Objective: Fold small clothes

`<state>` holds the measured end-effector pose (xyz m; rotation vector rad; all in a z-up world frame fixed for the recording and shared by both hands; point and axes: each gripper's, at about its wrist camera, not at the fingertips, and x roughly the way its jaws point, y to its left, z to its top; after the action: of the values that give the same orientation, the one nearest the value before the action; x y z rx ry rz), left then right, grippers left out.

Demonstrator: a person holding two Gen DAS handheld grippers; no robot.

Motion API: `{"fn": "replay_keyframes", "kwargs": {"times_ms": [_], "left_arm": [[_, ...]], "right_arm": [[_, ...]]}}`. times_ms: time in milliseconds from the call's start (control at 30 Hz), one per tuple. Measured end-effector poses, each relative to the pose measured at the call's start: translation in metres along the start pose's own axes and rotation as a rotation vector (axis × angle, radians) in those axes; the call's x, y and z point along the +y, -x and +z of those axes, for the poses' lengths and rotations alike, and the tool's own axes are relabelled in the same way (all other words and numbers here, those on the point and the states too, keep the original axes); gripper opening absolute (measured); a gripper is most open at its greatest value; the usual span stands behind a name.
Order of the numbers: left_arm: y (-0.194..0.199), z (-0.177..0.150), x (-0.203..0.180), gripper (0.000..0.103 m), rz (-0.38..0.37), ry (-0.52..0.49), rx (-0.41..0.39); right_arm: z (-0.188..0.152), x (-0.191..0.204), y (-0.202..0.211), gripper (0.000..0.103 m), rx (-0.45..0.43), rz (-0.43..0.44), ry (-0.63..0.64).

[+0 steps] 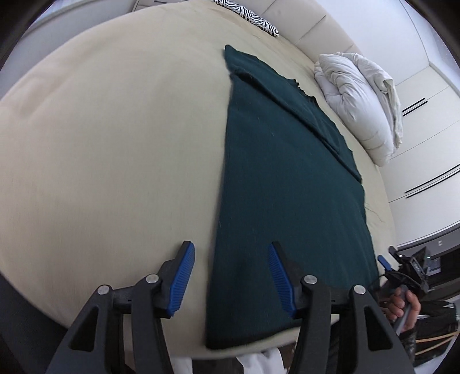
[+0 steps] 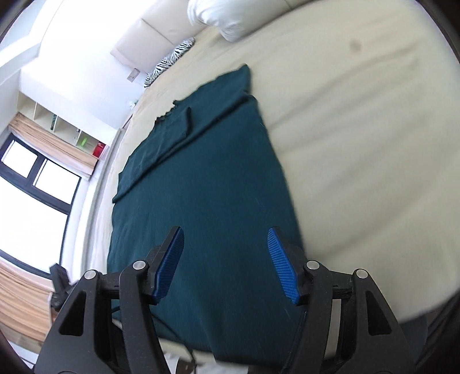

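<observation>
A dark green garment (image 1: 287, 187) lies flat on the cream bed, folded lengthwise into a long strip with a sleeve laid over its far right part. It also shows in the right wrist view (image 2: 201, 187). My left gripper (image 1: 230, 253) is open and empty, hovering over the garment's near left edge. My right gripper (image 2: 225, 241) is open and empty above the garment's near end, toward its right edge; its tip and the hand holding it show in the left wrist view (image 1: 383, 260).
The cream bed sheet (image 1: 115, 158) spreads wide to the left. A white folded duvet (image 1: 359, 97) lies at the far right, a zebra-print pillow (image 1: 253, 17) by the headboard. White cloth (image 1: 258, 359) hangs below the bed's near edge. A window (image 2: 37, 178) is on the left.
</observation>
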<state>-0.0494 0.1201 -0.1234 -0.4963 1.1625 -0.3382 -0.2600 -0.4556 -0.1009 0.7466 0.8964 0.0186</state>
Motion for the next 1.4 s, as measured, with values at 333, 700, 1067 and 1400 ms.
{"fn": "replay_keyframes", "kwargs": {"times_ms": [333, 700, 1067, 1400], "left_arm": [[-0.003, -0.013, 0.031, 0.056, -0.215, 0.167, 0.147], [-0.007, -0.020, 0.042, 0.032, -0.281, 0.232, 0.184], [-0.007, -0.022, 0.040, 0.008, -0.253, 0.212, 0.184], [0.001, -0.023, 0.033, 0.007, -0.246, 0.172, 0.147]], "right_arm": [[-0.038, -0.041, 0.028, 0.060, 0.058, 0.071, -0.113], [-0.048, -0.065, 0.032, 0.059, 0.153, 0.140, -0.223], [-0.050, -0.062, 0.030, 0.050, 0.225, 0.096, -0.213], [-0.052, -0.062, 0.022, 0.027, 0.261, 0.091, -0.188]]}}
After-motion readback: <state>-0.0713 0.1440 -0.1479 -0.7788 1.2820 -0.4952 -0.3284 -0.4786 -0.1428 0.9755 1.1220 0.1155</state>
